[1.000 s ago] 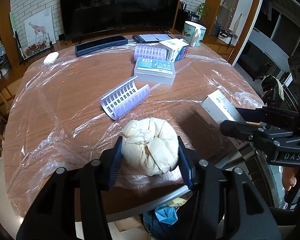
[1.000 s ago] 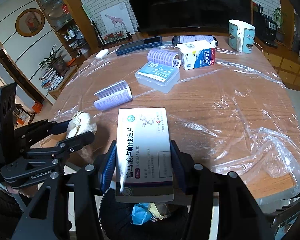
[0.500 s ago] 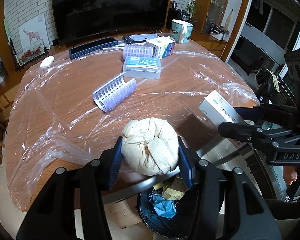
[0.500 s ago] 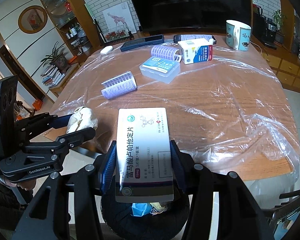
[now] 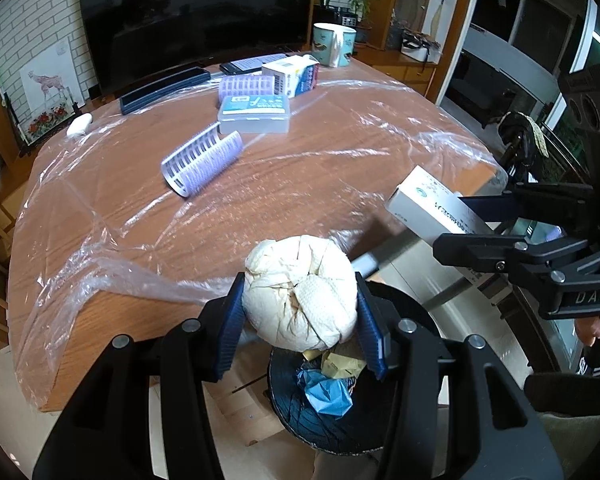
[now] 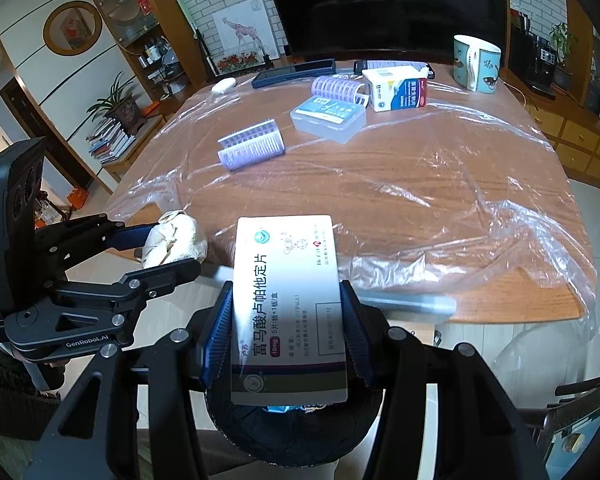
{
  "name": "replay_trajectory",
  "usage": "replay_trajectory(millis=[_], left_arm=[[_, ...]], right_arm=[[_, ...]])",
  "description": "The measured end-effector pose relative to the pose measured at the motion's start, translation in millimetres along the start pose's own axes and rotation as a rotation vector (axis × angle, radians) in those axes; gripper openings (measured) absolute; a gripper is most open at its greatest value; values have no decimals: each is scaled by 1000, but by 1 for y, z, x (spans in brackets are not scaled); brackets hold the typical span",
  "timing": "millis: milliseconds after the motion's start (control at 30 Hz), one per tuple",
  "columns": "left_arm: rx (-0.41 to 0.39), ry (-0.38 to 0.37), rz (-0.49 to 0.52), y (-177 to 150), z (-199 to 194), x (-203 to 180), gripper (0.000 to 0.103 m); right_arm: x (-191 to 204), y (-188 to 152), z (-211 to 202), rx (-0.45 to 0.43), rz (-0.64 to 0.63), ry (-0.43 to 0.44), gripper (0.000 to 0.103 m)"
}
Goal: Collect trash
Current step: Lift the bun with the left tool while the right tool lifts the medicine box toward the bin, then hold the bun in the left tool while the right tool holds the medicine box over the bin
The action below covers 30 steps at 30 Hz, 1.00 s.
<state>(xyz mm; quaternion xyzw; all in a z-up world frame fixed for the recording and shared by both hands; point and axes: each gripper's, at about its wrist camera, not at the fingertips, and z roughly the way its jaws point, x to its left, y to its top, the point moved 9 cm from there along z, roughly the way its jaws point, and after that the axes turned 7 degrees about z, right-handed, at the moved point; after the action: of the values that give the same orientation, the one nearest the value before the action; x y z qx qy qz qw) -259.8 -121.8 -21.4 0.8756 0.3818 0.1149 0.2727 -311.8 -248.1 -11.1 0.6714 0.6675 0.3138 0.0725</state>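
Left tool [image 5: 300, 316] closed on a crumpled paper wad [image 5: 300, 292], low centre of the left view, hanging over the black bin [image 5: 328, 420] past the near counter [image 5: 320, 184] edge. Right tool [image 6: 282, 330] clamped on a flat medicine box [image 6: 286, 308], bottom centre of the right view, likewise above the bin [image 6: 292, 436]. Wad probably soft, light and squashy: best pinched across its fat middle. Box likely light, thin card, stiff only along the edges, easily crushed; best gripped across the long sides as now. Both likely to drop cleanly once released.
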Motion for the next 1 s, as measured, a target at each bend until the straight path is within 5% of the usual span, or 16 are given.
replay_trajectory(millis=[1000], left_arm=[[80,-40,149,-46,1,-36,51]], right_arm=[[-7,-61,10,119,9,-36,51]])
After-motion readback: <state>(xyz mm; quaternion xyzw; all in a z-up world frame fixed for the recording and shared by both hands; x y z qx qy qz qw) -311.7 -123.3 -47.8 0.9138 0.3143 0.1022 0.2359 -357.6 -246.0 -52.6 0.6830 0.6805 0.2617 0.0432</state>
